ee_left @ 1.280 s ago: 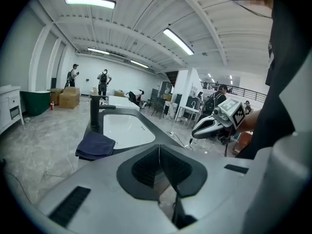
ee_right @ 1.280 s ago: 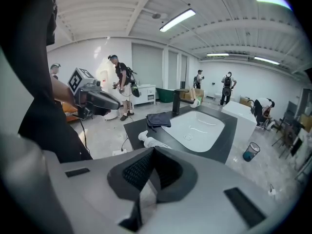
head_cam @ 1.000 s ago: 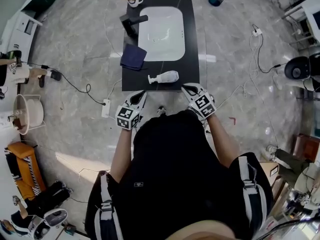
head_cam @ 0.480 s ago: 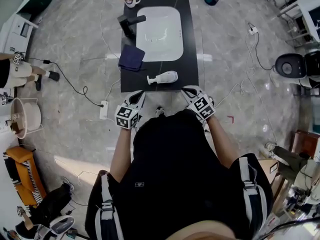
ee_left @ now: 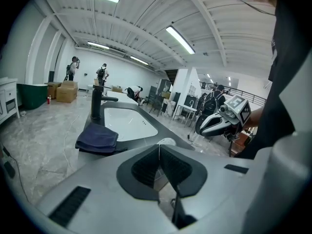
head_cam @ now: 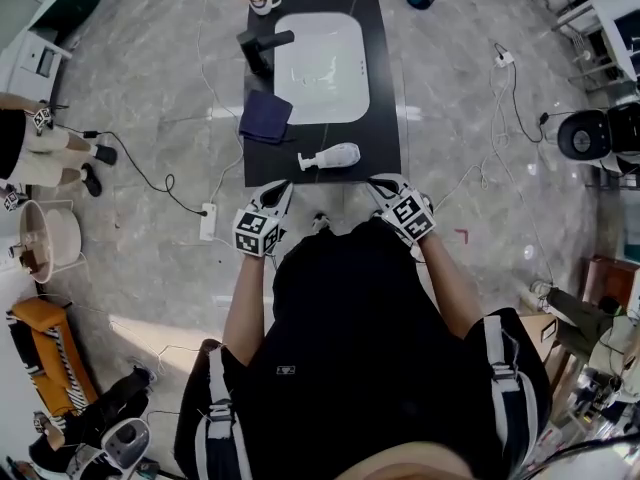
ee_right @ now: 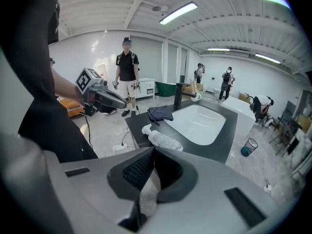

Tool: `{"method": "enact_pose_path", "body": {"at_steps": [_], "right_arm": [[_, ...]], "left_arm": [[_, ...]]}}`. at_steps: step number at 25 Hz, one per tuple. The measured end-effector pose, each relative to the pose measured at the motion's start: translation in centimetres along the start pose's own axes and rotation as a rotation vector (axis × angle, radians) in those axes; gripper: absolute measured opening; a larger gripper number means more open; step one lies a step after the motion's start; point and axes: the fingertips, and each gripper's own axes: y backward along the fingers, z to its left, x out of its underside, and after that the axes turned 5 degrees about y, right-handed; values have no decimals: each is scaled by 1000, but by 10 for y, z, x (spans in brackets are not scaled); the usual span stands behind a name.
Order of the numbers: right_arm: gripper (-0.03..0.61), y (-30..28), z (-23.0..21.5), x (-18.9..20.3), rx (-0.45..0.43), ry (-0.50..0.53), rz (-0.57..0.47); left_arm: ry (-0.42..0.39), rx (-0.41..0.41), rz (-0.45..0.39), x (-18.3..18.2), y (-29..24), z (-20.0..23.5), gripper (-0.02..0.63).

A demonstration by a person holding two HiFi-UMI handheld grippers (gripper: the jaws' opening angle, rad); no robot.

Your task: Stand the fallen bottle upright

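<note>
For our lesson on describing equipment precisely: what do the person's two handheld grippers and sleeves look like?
The left gripper and the right gripper look alike. Each has a pale grey-white moulded body and two jaws lined with black ribbed pads. Each also carries a cube printed with black-and-white square markers. The person wears a black short-sleeved top.

I see the bottle (head_cam: 330,156) lying at the counter's (head_cam: 385,118) near edge, the cloth (head_cam: 266,116) just behind it to the left. The basin (head_cam: 320,68) sits farther back, faucet (head_cam: 262,46) on its left.
</note>
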Motion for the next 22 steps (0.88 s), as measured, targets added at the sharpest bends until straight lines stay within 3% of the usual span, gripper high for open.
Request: {"method": "enact_pose_path", "body": {"at_steps": [22], "right_arm": [[61, 9, -13, 18, 22, -19, 76]], "left_arm": [[-56, 36, 73, 9, -30, 27, 18]]}}
